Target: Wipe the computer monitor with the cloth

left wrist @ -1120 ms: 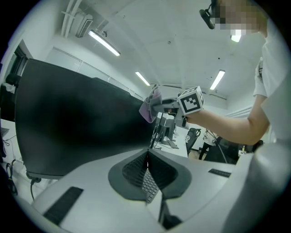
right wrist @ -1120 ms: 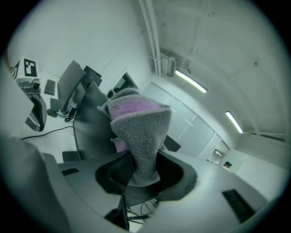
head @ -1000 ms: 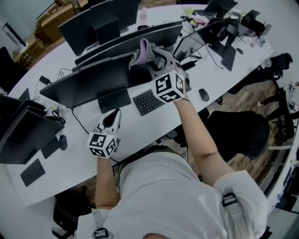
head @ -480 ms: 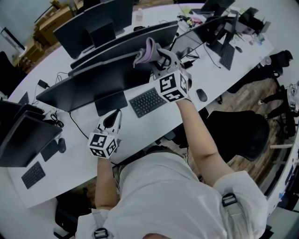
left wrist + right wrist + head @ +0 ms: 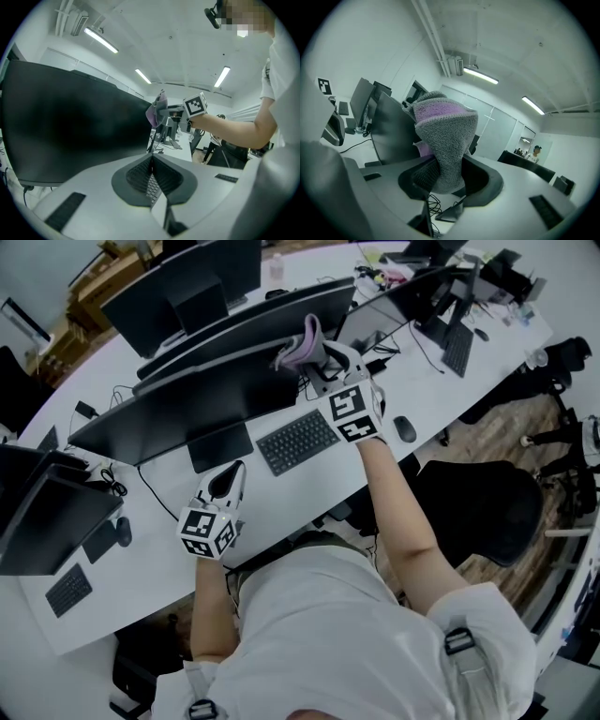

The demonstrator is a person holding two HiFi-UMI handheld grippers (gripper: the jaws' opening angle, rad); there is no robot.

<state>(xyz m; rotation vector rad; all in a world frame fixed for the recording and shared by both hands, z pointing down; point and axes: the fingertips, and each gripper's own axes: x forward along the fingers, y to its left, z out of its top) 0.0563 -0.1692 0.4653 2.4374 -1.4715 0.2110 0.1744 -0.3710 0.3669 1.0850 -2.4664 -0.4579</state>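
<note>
A wide black monitor (image 5: 178,413) stands on the white desk (image 5: 281,493), its dark screen filling the left of the left gripper view (image 5: 70,126). My right gripper (image 5: 319,357) is shut on a purple and grey cloth (image 5: 302,346), held at the monitor's upper right corner. In the right gripper view the cloth (image 5: 443,140) rises folded from between the jaws, with the monitor's edge (image 5: 389,131) just left of it. My left gripper (image 5: 225,482) hangs low over the desk in front of the monitor's stand, jaws shut and empty (image 5: 151,161).
A black keyboard (image 5: 298,440) lies under my right arm, a mouse (image 5: 404,428) to its right. More monitors (image 5: 178,282) stand behind and to the left (image 5: 47,512). Cables run behind the screen. A black office chair (image 5: 478,502) sits at the right.
My right gripper has carried the cloth to the right and slightly away along the monitor's top edge. The left gripper has stayed where it was.
</note>
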